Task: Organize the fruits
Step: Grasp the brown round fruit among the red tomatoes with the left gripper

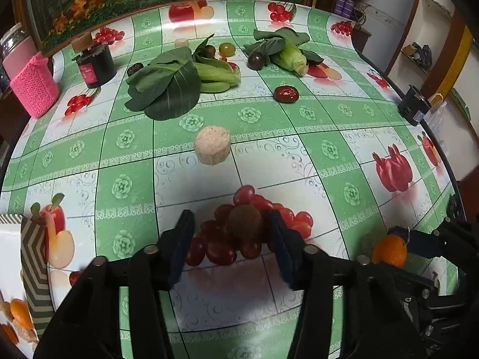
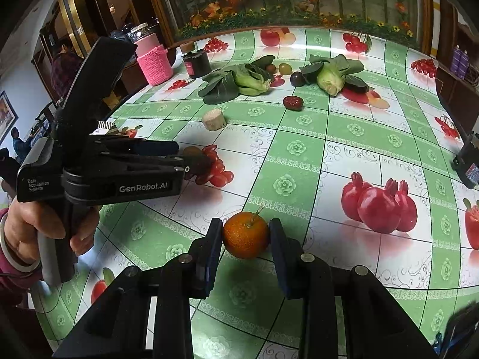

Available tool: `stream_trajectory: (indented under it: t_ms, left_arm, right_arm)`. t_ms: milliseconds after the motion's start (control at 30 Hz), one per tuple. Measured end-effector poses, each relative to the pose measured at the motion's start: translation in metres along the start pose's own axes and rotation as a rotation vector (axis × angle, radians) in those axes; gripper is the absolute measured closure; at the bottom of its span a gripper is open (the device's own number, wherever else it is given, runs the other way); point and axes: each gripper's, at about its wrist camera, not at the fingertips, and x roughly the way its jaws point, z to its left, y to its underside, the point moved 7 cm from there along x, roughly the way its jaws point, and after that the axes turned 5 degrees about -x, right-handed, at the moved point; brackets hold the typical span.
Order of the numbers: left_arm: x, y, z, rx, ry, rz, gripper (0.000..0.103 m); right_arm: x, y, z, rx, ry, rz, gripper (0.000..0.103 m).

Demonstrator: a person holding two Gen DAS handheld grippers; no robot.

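Observation:
My left gripper [image 1: 230, 233] is open around a small brown kiwi [image 1: 245, 221] that lies on the printed grapes of the tablecloth; the kiwi sits close to the right finger. It shows from the side in the right wrist view [image 2: 191, 161], with the kiwi [image 2: 191, 150] between the fingers. My right gripper [image 2: 246, 236] is shut on an orange [image 2: 246, 234] with a short stem, low over the table. The orange also shows in the left wrist view [image 1: 389, 249]. Further back lie a red jujube [image 1: 286, 93], a dark plum [image 1: 256, 60] and small tomatoes [image 1: 227, 49].
Two bok choy bunches [image 1: 167, 83] [image 1: 287, 51], a round pale cake [image 1: 212, 144], a black jar [image 1: 95, 65] and a pink-sleeved bottle [image 1: 33, 83] stand on the green tablecloth. A striped box [image 1: 33, 269] holding oranges is at the left edge. A black device [image 1: 414, 105] sits at the right edge.

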Motion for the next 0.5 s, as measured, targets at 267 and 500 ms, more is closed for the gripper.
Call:
stream_trajectory:
  t_ms: [267,500]
  left_arm:
    - [-0.001,0.000,0.001,0.013,0.004,-0.004,0.084]
    - [-0.013,0.009,0.006,0.008,-0.004,-0.011,0.084]
  right_arm:
    - [0.003,0.002,0.004,-0.008,-0.002,0.013,0.069]
    - [0.000,-0.002,0.010,0.006,-0.011,-0.006,0.069]
